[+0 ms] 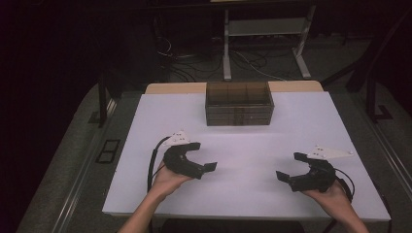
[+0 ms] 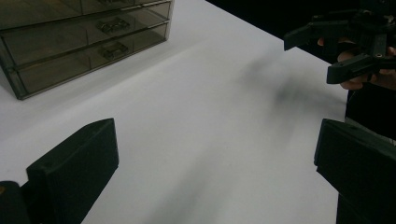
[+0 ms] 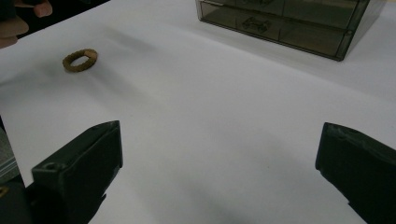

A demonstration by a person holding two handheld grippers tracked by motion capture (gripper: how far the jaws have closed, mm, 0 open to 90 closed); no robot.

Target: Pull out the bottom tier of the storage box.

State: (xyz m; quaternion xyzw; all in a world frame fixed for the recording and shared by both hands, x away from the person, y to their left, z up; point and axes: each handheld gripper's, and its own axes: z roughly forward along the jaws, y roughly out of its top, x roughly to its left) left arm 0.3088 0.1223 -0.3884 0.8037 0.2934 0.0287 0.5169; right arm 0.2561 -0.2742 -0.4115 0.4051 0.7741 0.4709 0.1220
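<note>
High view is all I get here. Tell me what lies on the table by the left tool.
Observer: A small brown ring lies flat on the white table, close to the left hand.
Operator: Report the left tool's jaws.
Observer: The left tool is open, its jaws wide apart with nothing between them.
Operator: Check the drawer box.
Observer: The drawer box has its drawers pushed in, each with a small handle on its front.

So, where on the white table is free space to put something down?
Bare patches: the wide strip between the smoky transparent plastic drawer box and both hand-held grippers, left and right, and the gap between them. The small brown woven ring lies near the left one.
</note>
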